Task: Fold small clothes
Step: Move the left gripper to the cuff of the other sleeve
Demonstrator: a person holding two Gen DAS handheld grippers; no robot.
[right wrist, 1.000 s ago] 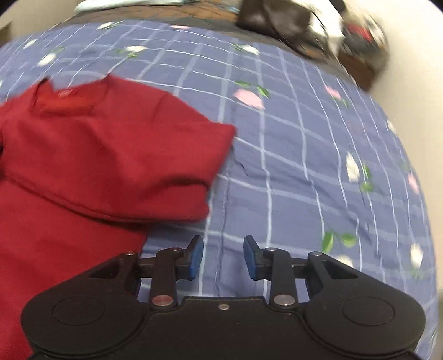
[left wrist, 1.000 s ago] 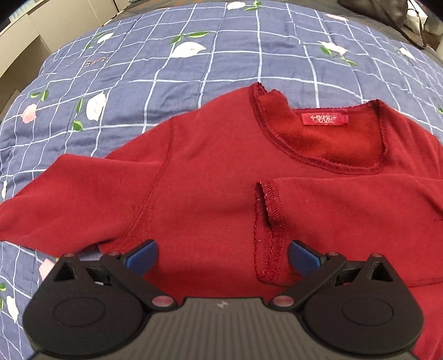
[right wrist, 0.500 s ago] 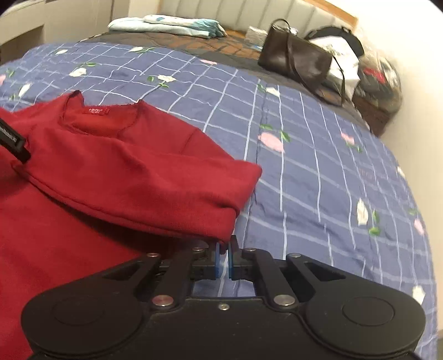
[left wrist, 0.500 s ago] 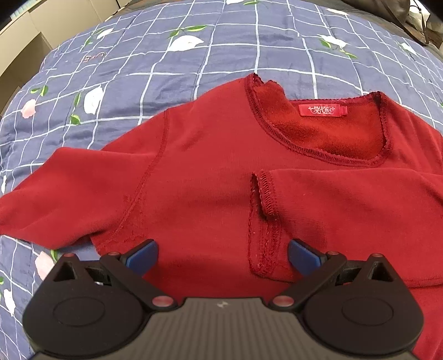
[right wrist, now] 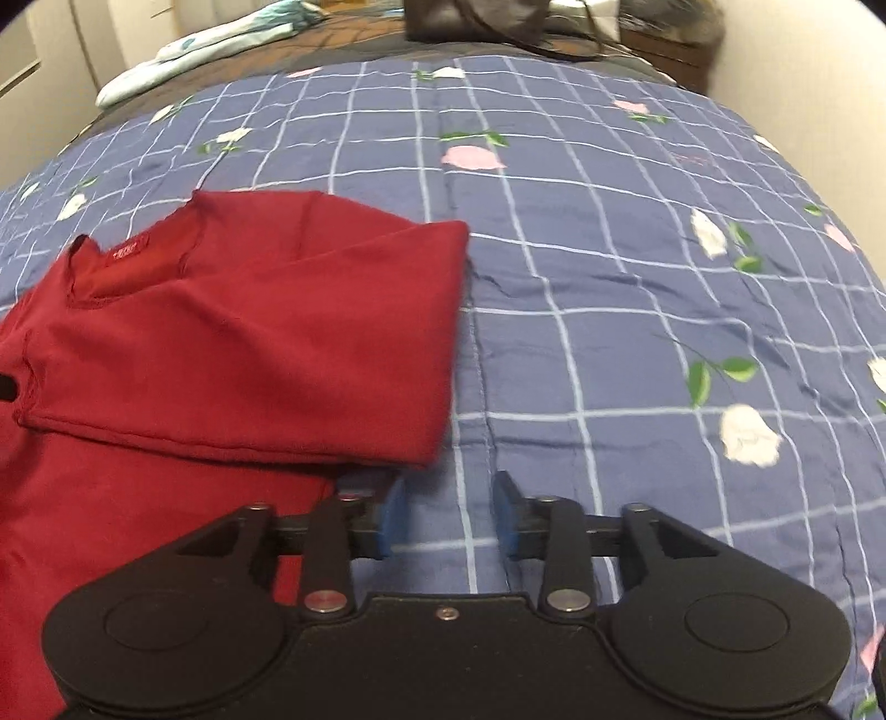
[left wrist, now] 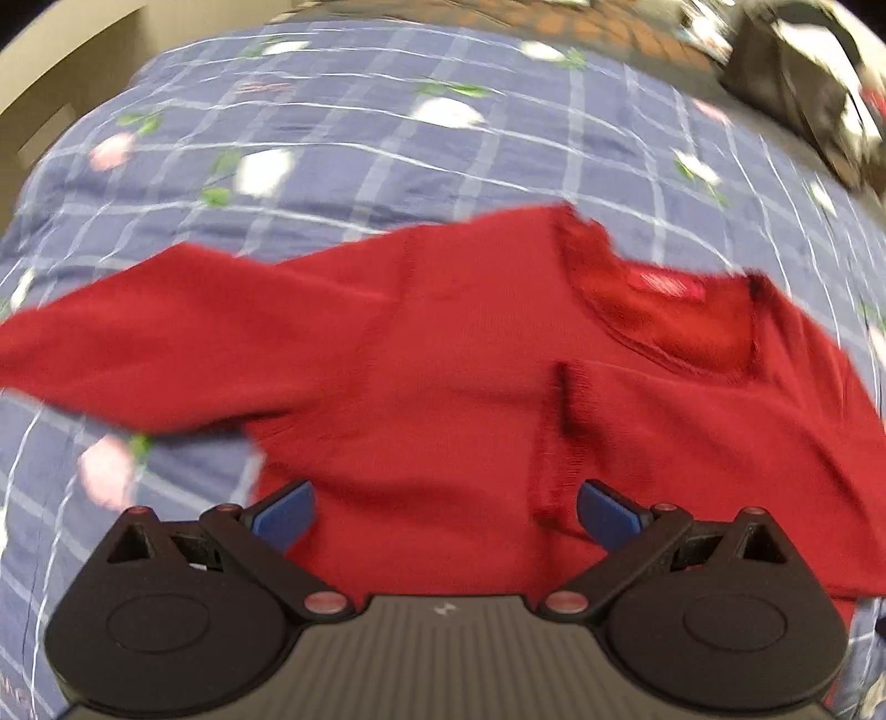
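Observation:
A small dark red long-sleeved top (left wrist: 443,399) lies flat on the bed, neck opening and red label (left wrist: 664,285) toward the far side. One sleeve (right wrist: 266,354) is folded across the chest, its cuff (left wrist: 559,421) near the middle; the other sleeve (left wrist: 138,343) stretches out to the left. My left gripper (left wrist: 443,512) hovers open over the lower front of the top, nothing between its blue pads. My right gripper (right wrist: 448,518) hangs over bare bedspread just right of the folded sleeve's edge; its jaws are opening with nothing between them.
The top rests on a blue checked bedspread (right wrist: 609,266) with white and pink flowers. A dark handbag (right wrist: 476,22) sits at the far end of the bed, and folded pale blue cloth (right wrist: 210,50) lies at the far left. A pale wall (right wrist: 803,61) stands on the right.
My right gripper went shut beside the folded sleeve's edge half a second ago and has now opened again. The left gripper's view shifted and rolled, showing more of the outstretched sleeve.

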